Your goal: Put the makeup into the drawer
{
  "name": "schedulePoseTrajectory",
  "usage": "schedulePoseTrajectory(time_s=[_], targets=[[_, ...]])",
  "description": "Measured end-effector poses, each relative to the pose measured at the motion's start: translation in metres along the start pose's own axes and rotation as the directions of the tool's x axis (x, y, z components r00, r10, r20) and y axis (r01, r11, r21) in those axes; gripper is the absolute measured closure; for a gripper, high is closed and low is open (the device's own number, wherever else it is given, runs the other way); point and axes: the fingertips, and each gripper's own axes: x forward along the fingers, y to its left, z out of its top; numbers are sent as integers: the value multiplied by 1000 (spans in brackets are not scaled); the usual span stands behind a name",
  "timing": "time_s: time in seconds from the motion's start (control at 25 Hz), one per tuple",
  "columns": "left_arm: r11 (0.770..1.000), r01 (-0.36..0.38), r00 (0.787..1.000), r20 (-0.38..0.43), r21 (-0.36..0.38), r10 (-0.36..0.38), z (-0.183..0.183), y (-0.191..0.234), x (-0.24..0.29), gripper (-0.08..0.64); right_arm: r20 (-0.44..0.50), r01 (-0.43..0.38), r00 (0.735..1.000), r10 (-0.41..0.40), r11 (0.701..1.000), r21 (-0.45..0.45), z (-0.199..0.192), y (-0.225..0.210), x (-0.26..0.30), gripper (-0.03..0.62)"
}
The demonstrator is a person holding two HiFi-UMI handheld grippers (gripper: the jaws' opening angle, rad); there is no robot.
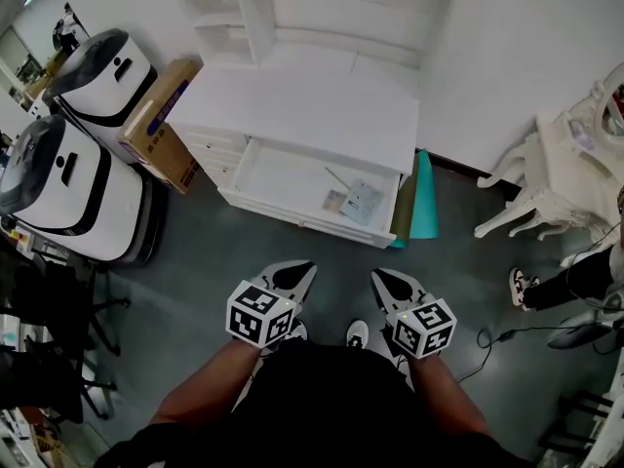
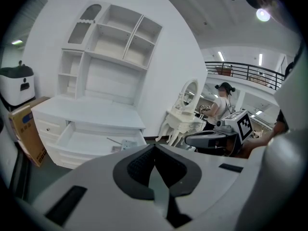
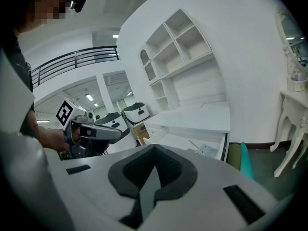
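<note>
Head view: both tools low, close to the person's body, at 6 o'clock of the frame. The L hand-held gripper [image 1: 295,273] has its jaws together w/ nothing btwn them; its own view shows the dark pads meeting at the tip. The R hand-held gripper [image 1: 382,279] is the same: jaws closed, empty. They sit side by side, not touching, tips toward 12 o'clock, marker cubes at the rear.

The white dresser's drawer [image 1: 278,178] is pulled open at 12 o'clock from both tools, well apart from them. The makeup [image 1: 353,201] lies inside, at the drawer's 3 o'clock end: a flat pale packet and a small compact just beside each other. A thin stick [image 1: 338,177] lies at about 11 o'clock of them.

The dresser's white surface [image 1: 292,105] is at 12 o'clock of the drawer, w/ a shelf unit [image 1: 244,8] further toward 12. A teal roll [image 1: 425,198] stands against the dresser's 3 o'clock side. A cardboard box [image 1: 161,120] is at its 9 o'clock side, w/ two white domed machines [image 1: 93,71] beyond it. A white vanity table [image 1: 570,159] is at 3 o'clock of the frame, w/ another person's shoe [image 1: 520,286] on the grey floor near it.
</note>
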Motion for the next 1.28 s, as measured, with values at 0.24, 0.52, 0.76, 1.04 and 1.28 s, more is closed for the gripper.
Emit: schedulePoseTrajectory(time_s=[0.24, 0.52, 0.76, 1.04, 1.28], targets=[[1000, 4, 1000, -7, -11, -4, -5, 7, -1, 555, -11, 8, 1000, -8, 1000, 3, -4, 3, 6, 566], [1000, 5, 1000, -13, 6, -5, -4, 9, 0, 555, -11, 19, 1000, -19, 1000, -1, -2, 1, 10, 566], [1000, 7, 1000, -14, 8, -7, -3, 9, 0, 555, -18, 18, 1000, -19, 1000, -16, -1, 1, 12, 566], [1000, 11, 1000, -15, 12, -11, -3, 8, 0, 555, -27, 12, 1000, -12, 1000, -23, -2, 4, 11, 566], [1000, 15, 1000, -15, 14, -14, -4, 5, -1, 554, -37, 4, 999, -6, 999, -41, -3, 7, 9, 566]])
